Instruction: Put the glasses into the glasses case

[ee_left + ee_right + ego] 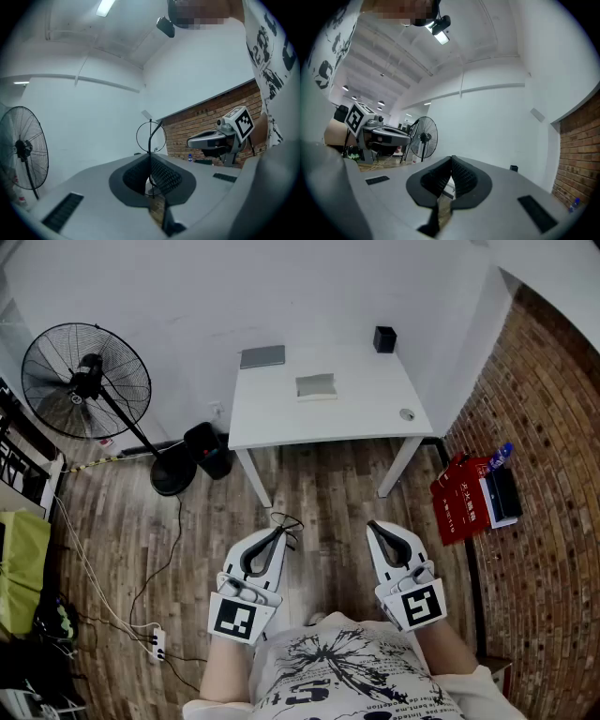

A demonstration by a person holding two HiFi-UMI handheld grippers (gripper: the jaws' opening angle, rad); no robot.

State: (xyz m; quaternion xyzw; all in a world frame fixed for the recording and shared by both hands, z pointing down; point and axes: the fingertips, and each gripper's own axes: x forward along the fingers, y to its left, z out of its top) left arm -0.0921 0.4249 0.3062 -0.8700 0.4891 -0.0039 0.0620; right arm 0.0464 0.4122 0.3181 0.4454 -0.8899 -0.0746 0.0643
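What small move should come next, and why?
Probably carry the left gripper forward to the white table: it is shut on the glasses, but both grippers hang over the wooden floor, short of the table. The right gripper is shut and empty.

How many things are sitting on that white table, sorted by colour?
Grey: 2, a dark grey flat slab and a paler grey flat pad
Black: 1, a small black box
Silvery: 1, a small round object
Total: 4

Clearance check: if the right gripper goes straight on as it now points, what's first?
Likely the front edge of the white table. If the right gripper rides higher than the tabletop, the wall behind it. Height is unclear.
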